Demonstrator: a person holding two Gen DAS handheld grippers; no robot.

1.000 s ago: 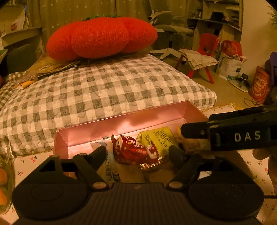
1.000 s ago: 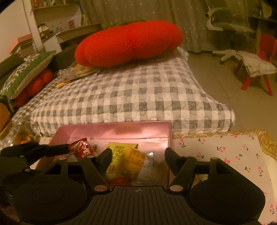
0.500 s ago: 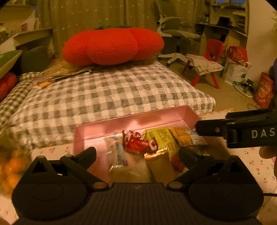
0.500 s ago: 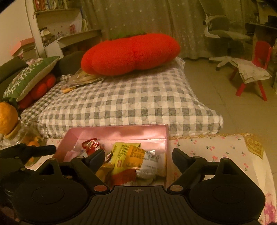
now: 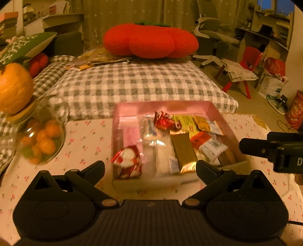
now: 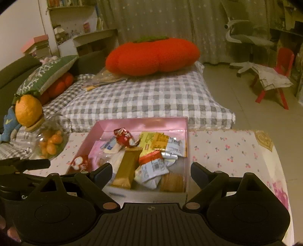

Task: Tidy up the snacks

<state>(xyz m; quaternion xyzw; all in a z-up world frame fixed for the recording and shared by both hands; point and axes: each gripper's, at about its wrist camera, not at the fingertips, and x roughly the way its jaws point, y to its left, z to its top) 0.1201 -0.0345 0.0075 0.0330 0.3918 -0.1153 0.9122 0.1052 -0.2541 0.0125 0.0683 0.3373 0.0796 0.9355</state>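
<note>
— Two grippers empty: left gripper (image 5: pixel 150 167) spread wide, right gripper (image 6: pixel 151 170) opening, nothing between either. Risk?
— Glass jar (image 5: pixel 40 140) near the tabletop's left edge could get knocked. Snacks (image 6: pixel 149 151) lie heaped in the pink box (image 6: pixel 144 123) mid-table; an overlapping packet may drag its neighbours out.

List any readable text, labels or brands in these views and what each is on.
"D", cut off by the frame edge: white letter on the right gripper body, left wrist view.
"G", partly hidden: on the left gripper body, right wrist view.
Snack packets in the pink box: printing too blurred to read.
Red bag and orange bag on the floor: print unreadable.
Book spines on the shelf: too small.
</note>
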